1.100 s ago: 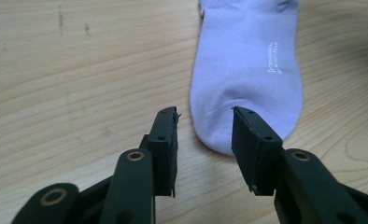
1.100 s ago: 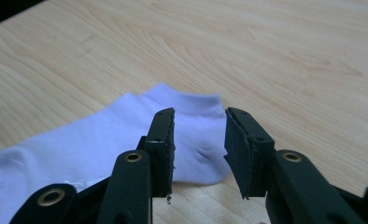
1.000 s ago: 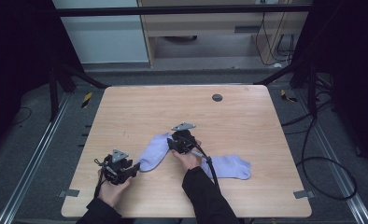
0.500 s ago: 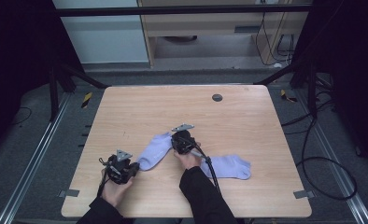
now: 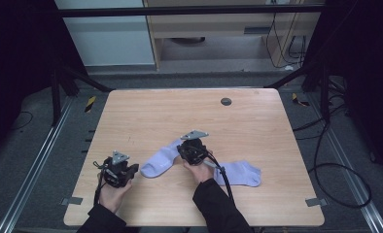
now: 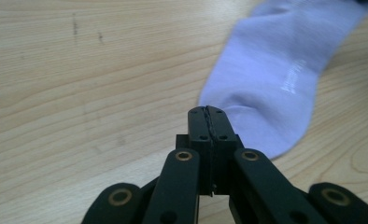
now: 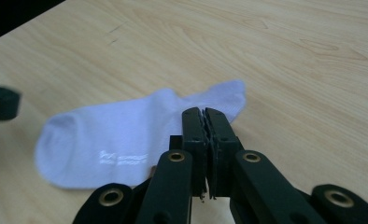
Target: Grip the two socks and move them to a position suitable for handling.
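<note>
On the wooden surface (image 5: 146, 111), near the person's side, two pale purple socks lie flat: one sock (image 5: 161, 160) between the two hands, and a second sock (image 5: 240, 173) a little to the right of it, partly under the right forearm and the cable. The left hand-held gripper (image 5: 130, 169) rests low on the surface just beside the toe end of the first sock, and in the left gripper view its jaws are pressed together with nothing between them; the fabric (image 6: 271, 88) begins just past their tips. The right hand-held gripper (image 5: 187, 146) stands over the other end of the same sock, and its jaws are also closed and empty, with the sock (image 7: 126, 135) lying under and beyond them in the right gripper view. I think the work is to take this sock by both ends, and several things could go wrong. With jaws this narrow, a push forward would only slide or wrinkle the sock instead of catching it, so both must open first. If they bite too shallow, the thin edge may slip out on lifting. If one side lifts before the other, the sock may fold over itself. The trailing cable (image 5: 223, 177) could also drag the second sock out of its place.
</note>
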A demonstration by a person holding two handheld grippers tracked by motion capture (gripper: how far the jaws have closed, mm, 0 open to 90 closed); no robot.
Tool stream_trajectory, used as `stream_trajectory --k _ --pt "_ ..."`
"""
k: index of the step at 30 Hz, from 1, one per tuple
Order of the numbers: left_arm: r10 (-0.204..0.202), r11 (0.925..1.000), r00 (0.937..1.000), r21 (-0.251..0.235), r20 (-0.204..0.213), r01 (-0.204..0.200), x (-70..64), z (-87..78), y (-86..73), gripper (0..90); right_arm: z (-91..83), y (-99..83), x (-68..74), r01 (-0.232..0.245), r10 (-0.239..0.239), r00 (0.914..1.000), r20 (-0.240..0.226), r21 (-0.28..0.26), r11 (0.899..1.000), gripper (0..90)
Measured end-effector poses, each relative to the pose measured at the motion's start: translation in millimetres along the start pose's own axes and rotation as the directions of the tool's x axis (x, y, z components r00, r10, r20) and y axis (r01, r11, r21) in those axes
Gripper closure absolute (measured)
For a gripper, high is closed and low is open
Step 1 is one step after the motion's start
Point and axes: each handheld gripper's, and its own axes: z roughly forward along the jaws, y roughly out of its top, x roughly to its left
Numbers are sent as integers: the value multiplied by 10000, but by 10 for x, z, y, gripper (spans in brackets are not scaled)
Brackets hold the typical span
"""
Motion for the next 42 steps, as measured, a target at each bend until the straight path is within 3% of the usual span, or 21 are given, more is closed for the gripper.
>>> stream_trajectory --k 4,7,12,15,23,29,36,42 --pt "-136 9999 9999 91 57 136 34 14 -10 900 -135 -100 108 400 -401 9991 138 69 9992 883" --pt "-90 9999 9998 -62 168 91 -11 45 -23 888 -118 -173 94 267 -276 9994 232 372 9990 882" --pt "101 9999 9997 133 206 -104 -90 187 -60 676 -54 -275 46 12 -32 9996 264 750 9972 881" --pt "114 9995 9999 282 58 -115 -98 222 -77 644 -36 -313 43 -20 0 9997 234 869 9962 881" --pt "156 9979 9998 634 -76 -151 -114 232 -74 868 -23 -334 59 -30 21 10000 91 947 9955 882" --pt "99 9997 9998 -208 -143 -102 -56 98 15 879 -113 -331 113 -44 53 9999 -114 759 9971 882" --pt "485 9987 9979 157 -424 -478 -31 153 22 878 -164 -477 275 -159 190 9993 -326 917 9957 879" --pt "369 9990 9982 289 -483 -356 -1 198 -2 852 -164 -582 333 -323 367 9986 -381 1092 9935 854"
